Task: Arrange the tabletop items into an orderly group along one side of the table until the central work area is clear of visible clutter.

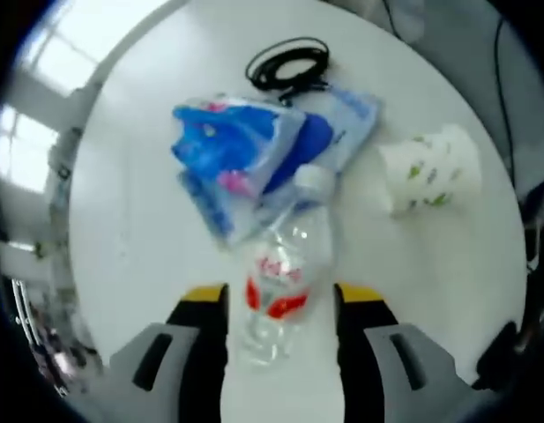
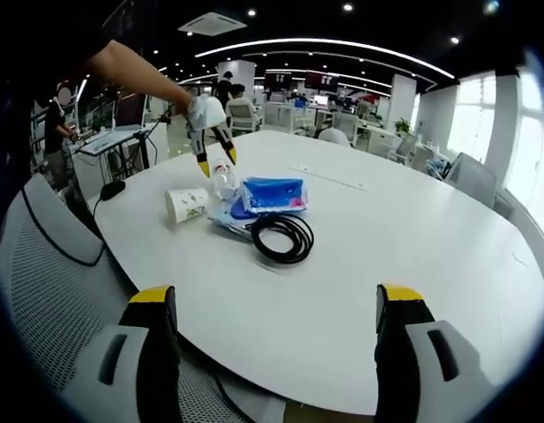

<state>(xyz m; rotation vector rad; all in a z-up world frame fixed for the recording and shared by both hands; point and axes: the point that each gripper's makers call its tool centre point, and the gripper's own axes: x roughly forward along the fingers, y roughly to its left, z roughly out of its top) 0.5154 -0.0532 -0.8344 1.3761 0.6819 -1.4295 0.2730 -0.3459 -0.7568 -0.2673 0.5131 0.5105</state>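
Straddling the bottle (image 1: 280, 291), left gripper (image 1: 280, 304) hangs open; chair (image 2: 51, 264) nearby.

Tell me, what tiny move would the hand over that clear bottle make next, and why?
Probably close the left gripper on the clear bottle. Its yellow-tipped jaws stand open on either side of the bottle, which lies on the white table against the blue packets, near the paper cup and black cable. The right gripper hangs open, apart.
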